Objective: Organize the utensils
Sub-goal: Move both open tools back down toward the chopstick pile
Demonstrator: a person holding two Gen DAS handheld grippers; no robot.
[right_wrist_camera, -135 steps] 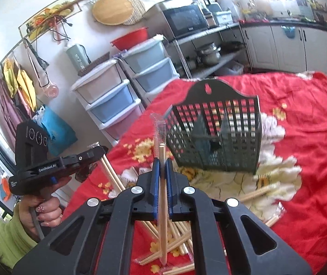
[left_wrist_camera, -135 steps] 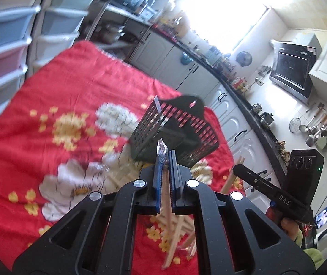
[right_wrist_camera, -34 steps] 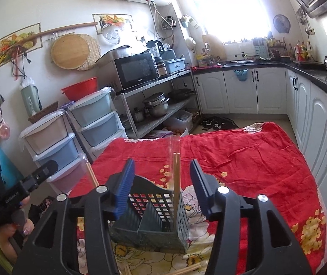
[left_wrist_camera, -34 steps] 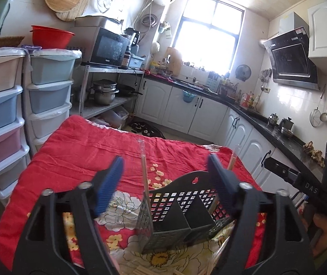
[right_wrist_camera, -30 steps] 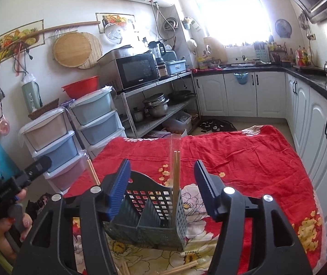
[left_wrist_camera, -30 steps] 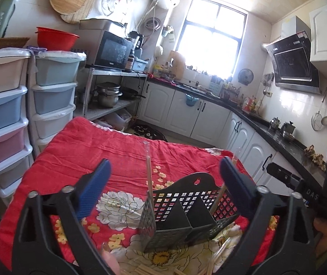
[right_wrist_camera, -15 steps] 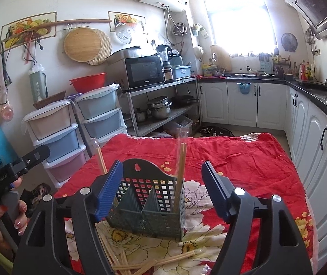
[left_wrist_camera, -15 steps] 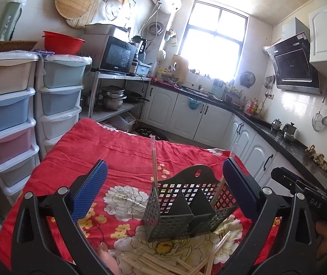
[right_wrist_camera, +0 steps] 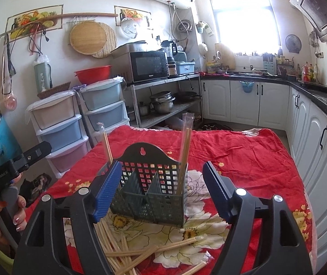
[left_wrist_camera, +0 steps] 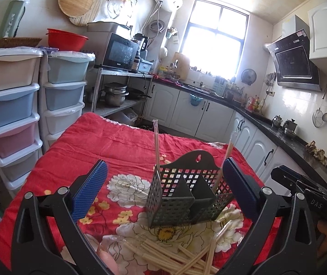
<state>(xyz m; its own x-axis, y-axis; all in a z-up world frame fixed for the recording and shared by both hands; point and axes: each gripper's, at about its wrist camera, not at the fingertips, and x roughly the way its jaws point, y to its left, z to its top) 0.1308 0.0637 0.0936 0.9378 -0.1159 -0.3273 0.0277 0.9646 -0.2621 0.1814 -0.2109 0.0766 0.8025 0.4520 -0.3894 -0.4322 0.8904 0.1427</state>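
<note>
Now both your left gripper [left_wrist_camera: 163, 188] and right gripper [right_wrist_camera: 161, 188] gape wide, empty. Loose chopsticks [right_wrist_camera: 140, 252] lie flat below them, nearer than the caddy [right_wrist_camera: 152, 197], long axes mostly crosswise; either hand reaches equally.

Both tongs, left [left_wrist_camera: 162, 191] and right [right_wrist_camera: 161, 191], gape wide, empty.

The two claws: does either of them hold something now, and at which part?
Nothing is held. The left claw and the right claw are both open and empty; the wrapped chopsticks stand in the basket untouched.
</note>
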